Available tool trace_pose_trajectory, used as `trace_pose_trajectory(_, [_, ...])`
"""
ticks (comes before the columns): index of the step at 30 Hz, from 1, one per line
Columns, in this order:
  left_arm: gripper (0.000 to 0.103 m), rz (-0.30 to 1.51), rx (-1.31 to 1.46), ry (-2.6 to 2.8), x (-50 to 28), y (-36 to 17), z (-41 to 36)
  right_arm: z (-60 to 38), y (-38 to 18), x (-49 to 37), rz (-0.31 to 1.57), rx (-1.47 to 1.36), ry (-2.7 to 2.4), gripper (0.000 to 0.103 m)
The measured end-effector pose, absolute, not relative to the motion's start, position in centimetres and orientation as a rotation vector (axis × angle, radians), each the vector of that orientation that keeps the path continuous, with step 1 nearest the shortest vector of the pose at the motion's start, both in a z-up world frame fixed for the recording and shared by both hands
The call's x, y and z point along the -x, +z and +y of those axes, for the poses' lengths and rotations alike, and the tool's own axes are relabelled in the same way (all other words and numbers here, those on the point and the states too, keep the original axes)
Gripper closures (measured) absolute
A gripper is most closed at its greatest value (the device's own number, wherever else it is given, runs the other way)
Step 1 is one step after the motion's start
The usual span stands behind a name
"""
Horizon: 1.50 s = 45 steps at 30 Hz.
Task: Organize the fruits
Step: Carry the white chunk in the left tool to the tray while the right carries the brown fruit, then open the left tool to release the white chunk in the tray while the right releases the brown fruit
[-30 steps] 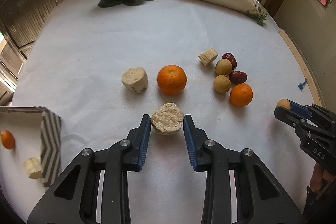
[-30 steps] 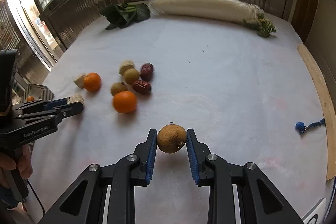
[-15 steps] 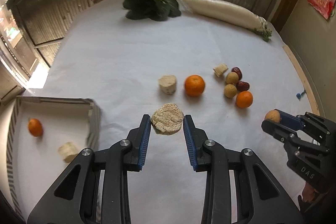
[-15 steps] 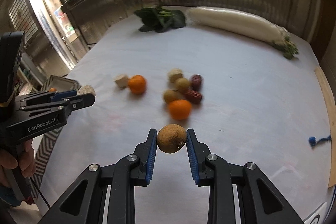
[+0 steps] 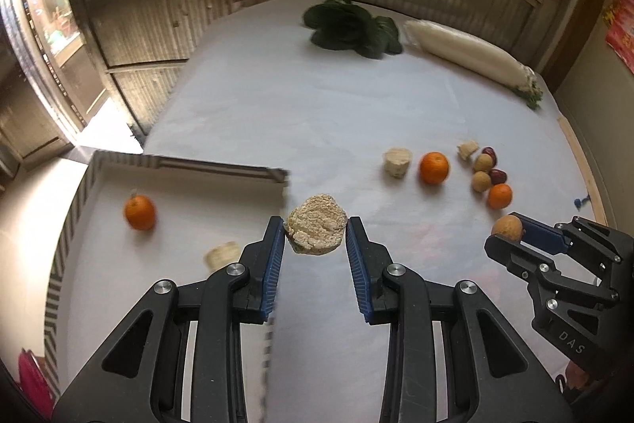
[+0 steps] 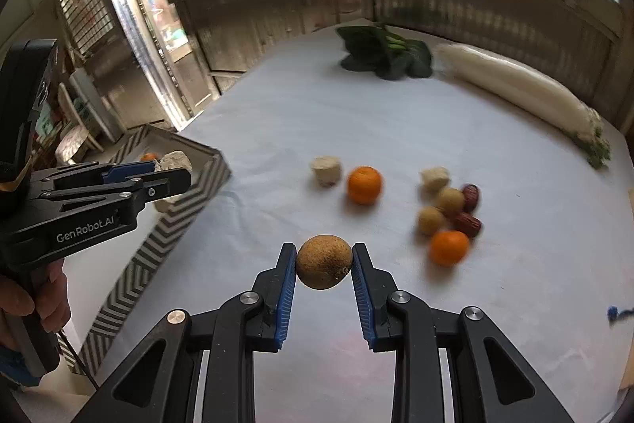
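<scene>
My left gripper [image 5: 316, 238] is shut on a pale crumbly chunk [image 5: 316, 229] and holds it in the air over the right edge of a zigzag-patterned box [image 5: 178, 167]. The box holds a small orange [image 5: 139, 212] and a pale piece [image 5: 222, 254]. My right gripper [image 6: 323, 262] is shut on a round brown fruit [image 6: 324, 261] above the white table. It also shows in the left wrist view [image 5: 511, 230]. On the table lie another pale chunk [image 6: 326, 169], two oranges [image 6: 364, 184] [image 6: 449, 247], and tan and red small fruits [image 6: 449, 201].
Dark leafy greens [image 6: 386, 52] and a long white radish [image 6: 519, 92] lie at the far side of the table. A small blue object [image 6: 618, 312] lies near the right edge. The box stands at the table's left edge [image 6: 166, 224].
Both grippers have risen and swung left with their loads. The left gripper now hangs by the box edge, and the box has come fully into view.
</scene>
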State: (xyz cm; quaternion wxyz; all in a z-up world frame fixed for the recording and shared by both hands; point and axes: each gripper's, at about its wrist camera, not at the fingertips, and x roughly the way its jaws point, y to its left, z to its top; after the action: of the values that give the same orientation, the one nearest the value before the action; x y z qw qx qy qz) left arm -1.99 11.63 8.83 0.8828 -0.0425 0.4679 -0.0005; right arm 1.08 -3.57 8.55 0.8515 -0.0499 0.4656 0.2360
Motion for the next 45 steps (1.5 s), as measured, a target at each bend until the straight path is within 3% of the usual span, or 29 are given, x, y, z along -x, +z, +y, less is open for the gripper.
trace_pose_trajectory(25, [0.072, 0.980, 0.168, 0.175, 5.3, 8.0, 21.8, 8.8, 8.6, -0.1, 0.971, 0.227, 0.722, 0.076])
trace_pose_trajectory(45, [0.072, 1.043, 0.211, 0.198, 5.8, 5.2, 26.3, 15.0, 5.1, -0.1, 1.053, 0.270, 0.825, 0.076])
